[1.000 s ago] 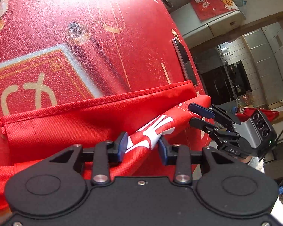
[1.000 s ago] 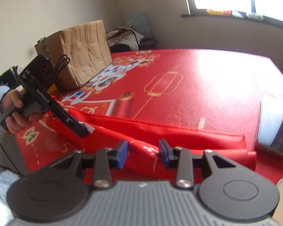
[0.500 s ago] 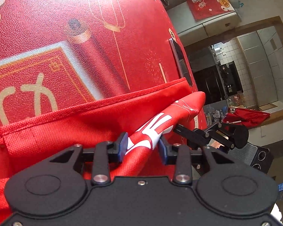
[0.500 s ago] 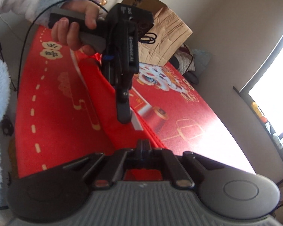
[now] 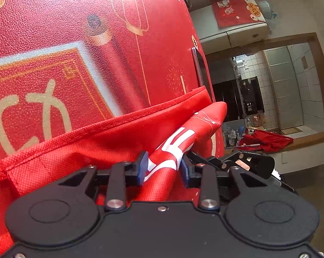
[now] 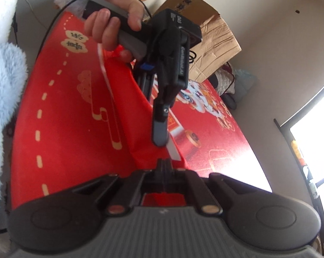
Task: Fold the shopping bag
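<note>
A red shopping bag [image 5: 97,146] lies folded along the red printed tablecloth [image 5: 75,32]. A raised fold with white lettering runs up between the blue pads of my left gripper [image 5: 164,168]. Its jaws are closing and the pads press the cloth on both sides. My right gripper [image 6: 164,165] is shut, and the bag's red cloth [image 6: 127,111] runs into its closed tips. In the left wrist view the right gripper [image 5: 196,157] sits just right of the left one, under the fold. In the right wrist view a hand [image 6: 110,28] holds the left gripper, whose fingers [image 6: 159,129] point down at the bag.
A phone [image 5: 199,68] lies near the table's far right edge. A cardboard box [image 6: 211,43] stands at the table's far end by the wall. A fluffy pale blue sleeve [image 6: 4,81] fills the left of the right wrist view. A kitchen doorway lies beyond the table.
My right gripper shut and rolled on its side, ending close beside the left gripper. The left gripper sank slightly and its pads narrowed on the lettered fold.
</note>
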Available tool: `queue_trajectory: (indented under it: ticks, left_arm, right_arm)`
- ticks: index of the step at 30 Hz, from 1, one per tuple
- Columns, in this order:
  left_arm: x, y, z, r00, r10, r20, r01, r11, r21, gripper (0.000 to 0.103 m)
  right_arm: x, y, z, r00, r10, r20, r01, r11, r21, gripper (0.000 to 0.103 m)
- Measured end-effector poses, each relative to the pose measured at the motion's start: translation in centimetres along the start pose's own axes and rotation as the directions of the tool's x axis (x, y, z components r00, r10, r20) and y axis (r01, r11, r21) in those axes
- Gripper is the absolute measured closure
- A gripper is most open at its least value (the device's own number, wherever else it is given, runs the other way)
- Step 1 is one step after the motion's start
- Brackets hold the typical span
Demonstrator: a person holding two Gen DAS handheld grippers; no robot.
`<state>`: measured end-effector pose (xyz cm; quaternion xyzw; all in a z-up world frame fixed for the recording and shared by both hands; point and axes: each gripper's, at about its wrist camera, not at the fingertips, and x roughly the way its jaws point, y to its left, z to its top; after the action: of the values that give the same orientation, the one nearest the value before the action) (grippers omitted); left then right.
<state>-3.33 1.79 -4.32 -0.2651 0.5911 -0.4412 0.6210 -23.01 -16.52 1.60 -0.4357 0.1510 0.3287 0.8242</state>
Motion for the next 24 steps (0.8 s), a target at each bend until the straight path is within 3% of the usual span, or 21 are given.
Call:
queue_trajectory:
  ticks: [7, 12, 15, 18, 20, 21, 24]
  left_arm:
    - [-0.2, 0.5, 0.0, 1.000, 0.015, 0.008, -0.015, 1.000, -0.008, 0.077]
    - [-0.5, 0.8, -0.2, 0.999, 0.032, 0.015, -0.031, 0.999, -0.026, 0.083]
    - [-0.7, 0.5, -0.1, 0.999, 0.048, 0.015, -0.048, 0.999, -0.012, 0.084]
    - [-1.1, -1.7, -0.5, 0.989, 0.143, 0.032, -0.146, 0.984, 0.105, 0.081]
    - [-1.7, -4.9, -1.8, 0.958, 0.270, 0.094, -0.286, 0.916, 0.281, 0.073]
    - [-2.1, -6.4, -2.8, 0.933, 0.327, 0.151, -0.360, 0.862, 0.357, 0.067]
    - [-2.8, -9.8, -5.9, 0.882, 0.381, 0.279, -0.472, 0.706, 0.529, 0.061]
  right_arm:
    - [1.8, -0.2, 0.4, 0.999, 0.006, -0.051, -0.006, 1.000, 0.012, 0.101]
    - [3.4, -2.2, 1.0, 0.991, 0.084, -0.103, -0.073, 0.991, 0.114, 0.099]
    - [4.6, -5.2, 1.4, 0.968, 0.215, -0.131, -0.174, 0.948, 0.268, 0.099]
    - [5.4, -7.9, 1.0, 0.937, 0.327, -0.121, -0.252, 0.876, 0.412, 0.099]
    - [5.8, -8.9, 0.5, 0.925, 0.366, -0.102, -0.277, 0.834, 0.478, 0.099]
    - [5.8, -9.1, 0.3, 0.922, 0.375, -0.093, -0.282, 0.817, 0.503, 0.099]
    - [5.8, -9.2, -0.4, 0.921, 0.383, -0.075, -0.283, 0.787, 0.549, 0.099]
